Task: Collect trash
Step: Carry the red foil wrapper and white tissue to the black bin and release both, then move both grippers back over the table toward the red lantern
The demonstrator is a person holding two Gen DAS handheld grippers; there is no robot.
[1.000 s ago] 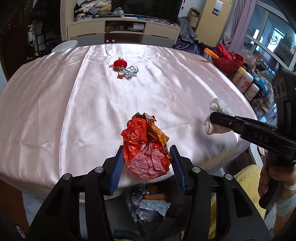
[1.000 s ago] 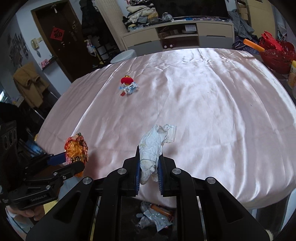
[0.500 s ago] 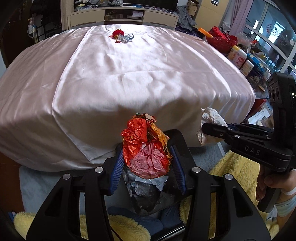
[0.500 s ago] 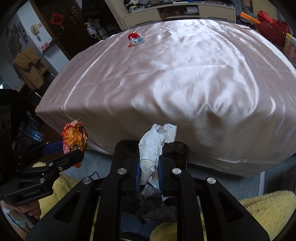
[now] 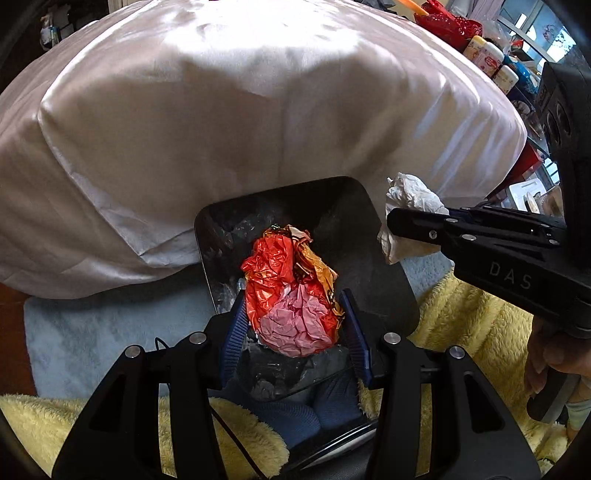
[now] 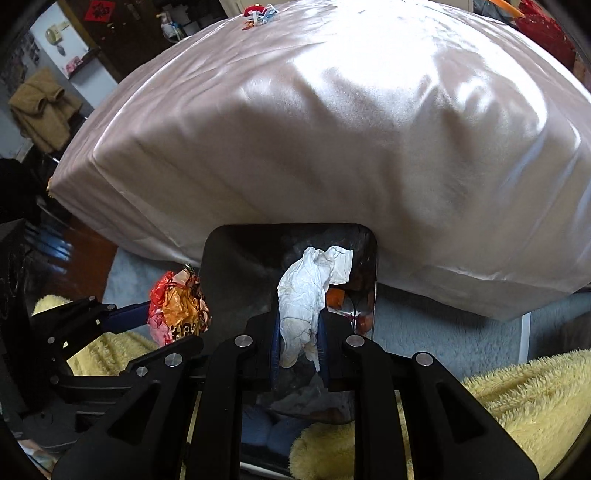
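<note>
The left gripper (image 5: 291, 317) is clamped on the red wrapper (image 5: 288, 291), directly above the open bin (image 5: 391, 280). The right gripper (image 6: 299, 332), at 3 o'clock from it, pinches the white tissue (image 6: 306, 291), also over the bin mouth.

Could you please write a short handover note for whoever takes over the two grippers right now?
Left gripper: shut on the crumpled red-orange wrapper, held above the open black bin.
Right gripper: shut on the white tissue, also over the bin's mouth.
Bin: on the floor against the draped table, already holding some trash.
Done: both pieces lifted off the table and brought to the bin.
Left: release both into the bin, then fetch the small red and blue scraps at the table's far side.
</note>
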